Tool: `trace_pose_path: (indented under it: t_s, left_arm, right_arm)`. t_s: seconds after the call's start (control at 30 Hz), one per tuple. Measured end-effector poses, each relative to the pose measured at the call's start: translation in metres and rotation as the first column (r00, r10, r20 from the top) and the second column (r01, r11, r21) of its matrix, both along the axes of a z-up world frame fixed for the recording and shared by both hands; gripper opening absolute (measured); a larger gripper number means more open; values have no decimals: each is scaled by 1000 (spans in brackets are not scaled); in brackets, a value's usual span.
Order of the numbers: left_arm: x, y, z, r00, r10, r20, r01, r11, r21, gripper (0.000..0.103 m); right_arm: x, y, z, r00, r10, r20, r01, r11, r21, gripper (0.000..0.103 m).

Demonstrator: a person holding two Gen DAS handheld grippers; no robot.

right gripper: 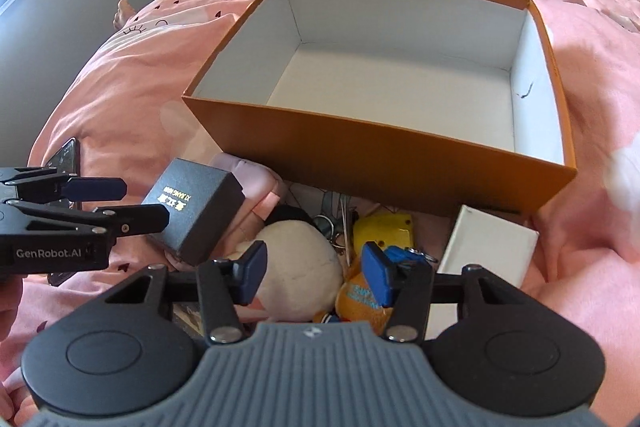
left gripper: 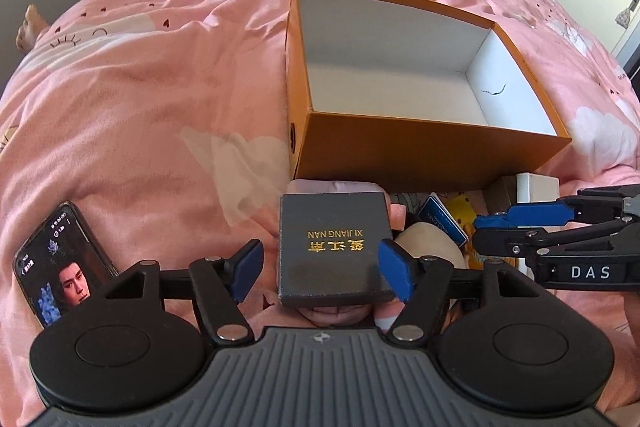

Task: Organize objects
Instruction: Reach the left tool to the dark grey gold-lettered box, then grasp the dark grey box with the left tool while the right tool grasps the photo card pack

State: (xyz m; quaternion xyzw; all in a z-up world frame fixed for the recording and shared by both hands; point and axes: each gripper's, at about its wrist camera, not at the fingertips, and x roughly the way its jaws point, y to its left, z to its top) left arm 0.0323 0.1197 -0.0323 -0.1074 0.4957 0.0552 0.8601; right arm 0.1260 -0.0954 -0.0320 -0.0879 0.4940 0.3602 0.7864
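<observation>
A dark grey box (left gripper: pixel 334 247) with gold lettering lies tilted on a pink pouch (right gripper: pixel 248 179), in front of the orange box (left gripper: pixel 420 151). My left gripper (left gripper: pixel 322 269) is open and straddles the grey box. Its right pad sits at the box's edge, while a gap shows at its left pad. The orange box (right gripper: pixel 360 151) has a white inside with nothing in it. My right gripper (right gripper: pixel 316 273) hangs open over a pile of small things, with a cream plush (right gripper: pixel 300 283) between its fingers and not pressed by them.
The pile holds a yellow toy (right gripper: pixel 384 227), keys (right gripper: pixel 332 223), a blue card (left gripper: pixel 440 223) and a white box (right gripper: pixel 488 243). A phone (left gripper: pixel 60 267) lies on the pink duvet (left gripper: pixel 160 107) at the left. A person's foot (left gripper: pixel 28 27) shows at the bed's far left edge.
</observation>
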Motion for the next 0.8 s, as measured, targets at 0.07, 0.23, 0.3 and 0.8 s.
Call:
trace_pose_path:
  t_s: [0.07, 0.23, 0.3, 0.8]
  left_arm:
    - [4, 12, -7, 1000, 26, -18, -27, 997, -66, 78]
    - [10, 34, -28, 996, 72, -59, -83, 973, -217, 85]
    - [12, 40, -35, 994, 88, -72, -105, 952, -287, 85]
    - [13, 20, -19, 993, 119, 5, -116, 972, -205, 50]
  right_arm:
    - [5, 10, -3, 1000, 14, -9, -14, 1000, -7, 56]
    - [14, 30, -12, 999, 38, -32, -38, 999, -16, 56]
    - [17, 36, -15, 998, 43, -43, -44, 999, -20, 56]
    - [6, 40, -16, 994, 93, -57, -95, 995, -41, 56]
